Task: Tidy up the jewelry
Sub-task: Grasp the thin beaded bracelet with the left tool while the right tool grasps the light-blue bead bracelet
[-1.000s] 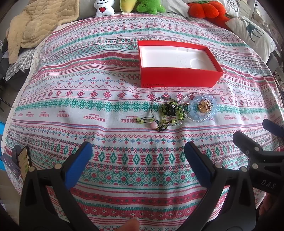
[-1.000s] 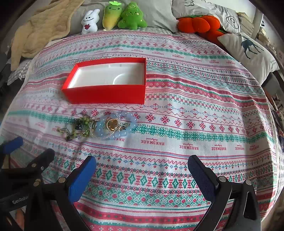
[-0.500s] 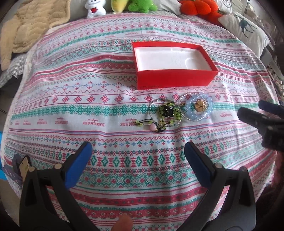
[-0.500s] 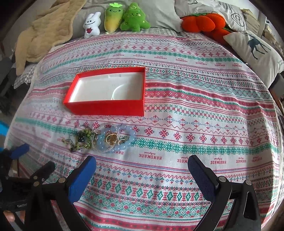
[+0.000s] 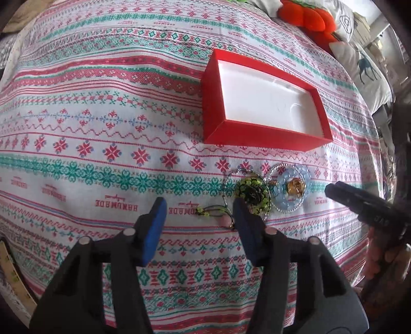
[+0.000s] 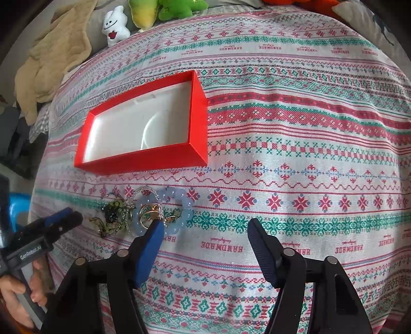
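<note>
A red box (image 5: 259, 133) with a white, empty inside lies open on the patterned bedspread; it also shows in the right wrist view (image 6: 143, 159). In front of it lies a heap of jewelry: a green beaded bracelet (image 5: 253, 192), a pale blue beaded bracelet (image 5: 291, 188) (image 6: 179, 203) with a gold piece inside, and thin chains. My left gripper (image 5: 199, 208) is open, its right finger right at the green bracelet's near edge. My right gripper (image 6: 205, 227) is open, its left finger at the blue bracelet's near edge.
Plush toys (image 6: 115, 25) and a beige blanket (image 6: 51, 59) lie at the bed's far edge. Orange plush (image 5: 305, 18) and a deer pillow (image 5: 364, 69) lie at the far right. The bedspread (image 6: 308, 154) stretches right of the box.
Both grippers have moved forward and down toward the jewelry heap. Their fingers now stand closer together than before but remain open. The box and jewelry have not moved.
</note>
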`<state>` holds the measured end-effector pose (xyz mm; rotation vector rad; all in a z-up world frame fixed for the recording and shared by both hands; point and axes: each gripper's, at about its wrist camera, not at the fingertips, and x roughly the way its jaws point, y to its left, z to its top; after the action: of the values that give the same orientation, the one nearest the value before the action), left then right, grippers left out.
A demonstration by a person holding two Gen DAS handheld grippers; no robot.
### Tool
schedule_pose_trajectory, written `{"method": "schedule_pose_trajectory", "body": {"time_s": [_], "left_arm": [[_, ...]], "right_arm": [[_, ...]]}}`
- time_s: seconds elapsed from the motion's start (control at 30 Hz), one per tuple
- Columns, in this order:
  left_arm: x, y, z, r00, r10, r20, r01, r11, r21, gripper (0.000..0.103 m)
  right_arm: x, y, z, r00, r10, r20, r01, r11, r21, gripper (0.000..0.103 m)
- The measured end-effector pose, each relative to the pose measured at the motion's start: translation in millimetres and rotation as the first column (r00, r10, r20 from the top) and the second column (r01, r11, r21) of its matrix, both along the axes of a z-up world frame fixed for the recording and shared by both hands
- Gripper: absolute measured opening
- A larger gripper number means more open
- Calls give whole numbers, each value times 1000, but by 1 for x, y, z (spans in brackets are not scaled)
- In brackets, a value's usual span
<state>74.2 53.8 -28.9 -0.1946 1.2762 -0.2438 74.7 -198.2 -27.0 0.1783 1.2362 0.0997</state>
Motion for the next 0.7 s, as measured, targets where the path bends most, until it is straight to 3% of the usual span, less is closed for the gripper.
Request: {"method": "schedule_pose_trajectory", "body": {"time_s": [0.13,0.3,0.7], "left_arm": [[7,-4,-5,1000,-14,-7,14,1000,-26,34],[13,-15,-11,999,-31,-31,28,997,-70,24],[25,-37,-31,998,-52,-36,53,998,27,6]], "right_arm": [[9,5,-9,1000,16,-5,-16,1000,5,49],[20,11,-22,999,23,-22,-23,1000,17,34],[38,23,-43,1000,-22,19,22,1000,1,16]]}}
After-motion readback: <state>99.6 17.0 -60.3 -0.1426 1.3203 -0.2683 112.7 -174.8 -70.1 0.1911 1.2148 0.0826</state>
